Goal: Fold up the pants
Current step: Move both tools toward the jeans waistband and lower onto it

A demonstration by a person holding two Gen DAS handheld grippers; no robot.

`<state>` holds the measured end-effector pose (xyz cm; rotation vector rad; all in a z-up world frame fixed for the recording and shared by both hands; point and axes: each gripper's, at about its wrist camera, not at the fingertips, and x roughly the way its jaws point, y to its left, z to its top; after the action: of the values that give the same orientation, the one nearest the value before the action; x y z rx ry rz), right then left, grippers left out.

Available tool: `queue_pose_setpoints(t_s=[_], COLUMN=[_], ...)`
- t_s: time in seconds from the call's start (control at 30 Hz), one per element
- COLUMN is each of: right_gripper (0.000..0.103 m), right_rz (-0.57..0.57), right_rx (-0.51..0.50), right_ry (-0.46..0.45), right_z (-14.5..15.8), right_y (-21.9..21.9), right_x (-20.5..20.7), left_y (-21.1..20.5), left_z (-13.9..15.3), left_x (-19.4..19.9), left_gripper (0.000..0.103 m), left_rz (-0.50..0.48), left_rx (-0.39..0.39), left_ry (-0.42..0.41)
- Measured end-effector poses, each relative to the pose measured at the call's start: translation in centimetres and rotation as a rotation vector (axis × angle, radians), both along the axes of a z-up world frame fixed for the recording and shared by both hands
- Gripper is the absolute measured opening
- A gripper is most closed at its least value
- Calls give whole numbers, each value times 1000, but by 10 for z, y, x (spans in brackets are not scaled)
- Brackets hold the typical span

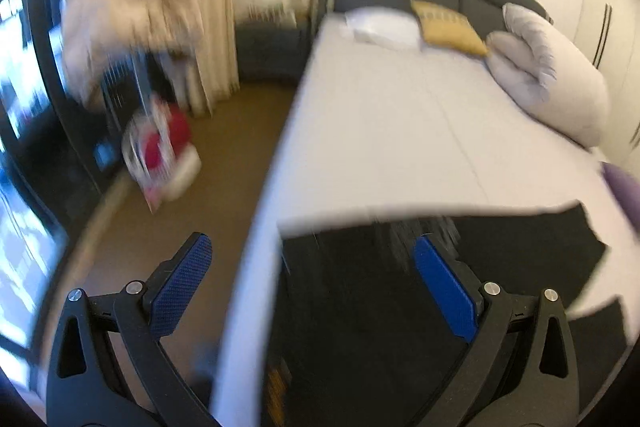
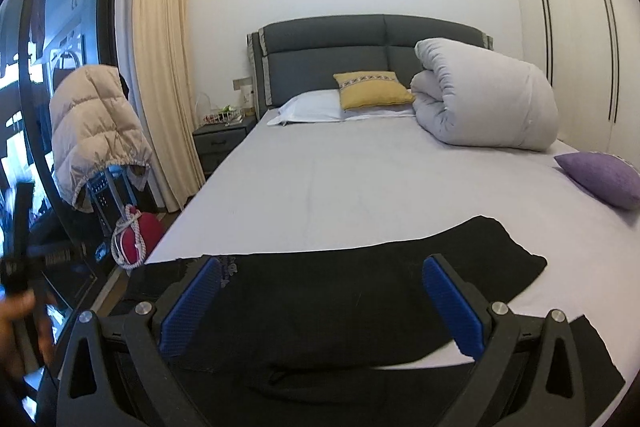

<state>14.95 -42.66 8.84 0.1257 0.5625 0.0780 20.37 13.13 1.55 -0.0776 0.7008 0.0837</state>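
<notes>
black pants [image 2: 320,307], small illegible white print [image 2: 229,271]

The whole left wrist view is smeared by motion: the beige padded jacket [image 1: 128,3] and the red bag [image 1: 164,147] below it are streaks without clear outlines, and the far edge of the black pants [image 1: 360,307] is feathered. The pants run off the bottom edge in both views, so their near end is unseen. In the right wrist view a hand [image 2: 18,331] left of the pants is blurred and cut by the frame edge. Items on the nightstand [image 2: 224,135] beside the headboard are too small to identify.
</notes>
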Motion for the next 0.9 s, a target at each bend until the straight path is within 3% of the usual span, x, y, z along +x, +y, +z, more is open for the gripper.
queue_pose_setpoints(t_s=[0.07,0.13,0.2,0.3,0.4,0.53,0.6,0.73,0.83,0.9], right_gripper=[103,103,103,103,103,103,103,95,87,84], right_rz=[8,16,37,99,163,248,276,305,323,340], right_rx=[-10,-15,-15,-43,-84,-76,-62,-27,-13,-6], right_ry=[25,49,67,82,102,134,145,175,211,230], right_z=[-8,-16,-24,-32,-42,-53,-59,-67,-75,-80], right_y=[1,2,3,11,16,20,21,23,29,32], right_x=[13,29,45,66,84,101,110,121,126,129], left_y=[7,13,15,12,-8,-32,-37,-37,-35,-37], left_z=[17,25,24,12,-18,-72,-97,-118,-128,-137], left_x=[21,44,72,115,152,188,197,220,235,237], left_gripper=[103,103,103,103,103,93,83,79,67,67], left_rz=[10,-66,-109,-195,-360,-613,-728,-808,-852,-889], left_rx=[18,-36,-37,36,163,295,277,268,247,234], left_ry=[-104,-110,-63,-6,73,231,308,384,452,484])
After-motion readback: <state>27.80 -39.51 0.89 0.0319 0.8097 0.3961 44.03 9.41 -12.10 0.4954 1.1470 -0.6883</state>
